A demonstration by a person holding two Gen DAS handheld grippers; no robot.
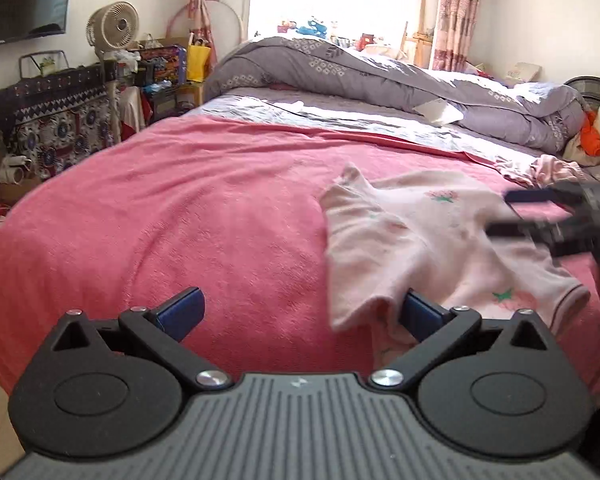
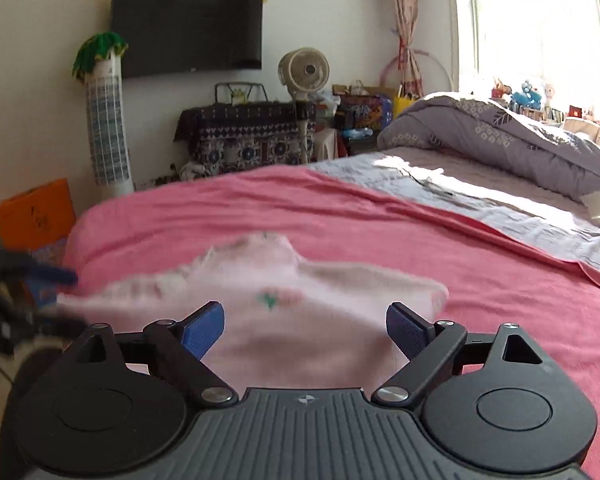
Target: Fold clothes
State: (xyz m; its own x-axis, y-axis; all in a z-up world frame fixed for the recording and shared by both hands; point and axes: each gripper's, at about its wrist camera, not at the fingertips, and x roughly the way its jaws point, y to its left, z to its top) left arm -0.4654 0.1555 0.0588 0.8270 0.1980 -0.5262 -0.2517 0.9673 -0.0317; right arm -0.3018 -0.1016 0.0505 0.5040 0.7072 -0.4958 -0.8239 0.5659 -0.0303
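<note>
Both the left gripper (image 1: 300,314) and right gripper (image 2: 305,328) gape wide and empty over a pale pink shirt (image 1: 428,236) on the pink blanket (image 1: 160,208).

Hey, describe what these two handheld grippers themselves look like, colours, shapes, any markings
Both match. The left gripper and right gripper each have a grey ribbed body with a small round logo, two black round housings with triangular cut-outs, black linkage arms on silver screws, and blue textured fingers. No cables or sleeves are visible.
</note>
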